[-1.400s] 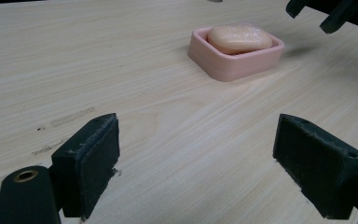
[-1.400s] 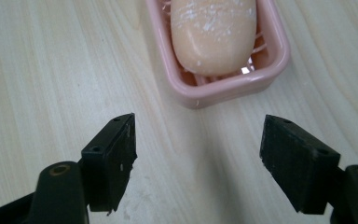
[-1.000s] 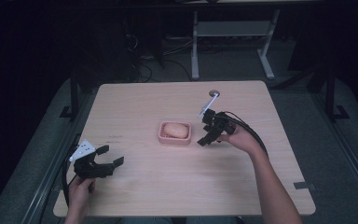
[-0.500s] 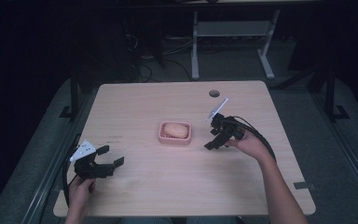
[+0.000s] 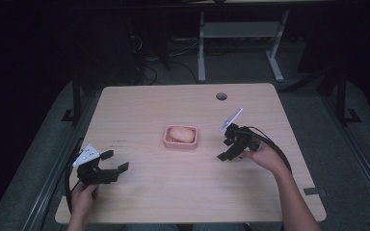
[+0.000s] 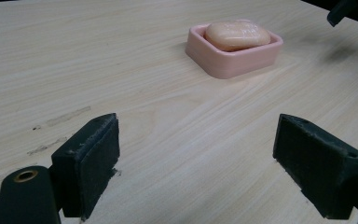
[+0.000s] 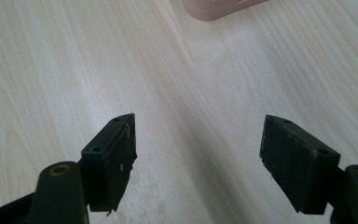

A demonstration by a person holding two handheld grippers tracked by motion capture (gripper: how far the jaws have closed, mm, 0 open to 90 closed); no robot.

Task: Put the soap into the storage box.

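Right hand-held gripper [image 5: 227, 148] back from soap dish [image 5: 181, 143]

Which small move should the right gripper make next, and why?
Probably it should move toward the soap in the pink dish. The right gripper is open, empty and apart from the dish, pointing at bare table, with the dish edge just ahead.

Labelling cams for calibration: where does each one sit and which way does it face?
High view: above the person's side, facing forward and down on the table; forearms, left claw, right claw.
Left gripper view: on the left claw, low, facing the soap dish; open jaws.
Right gripper view: on the right claw, facing down at the tabletop; open jaws.
Shared: the dish.
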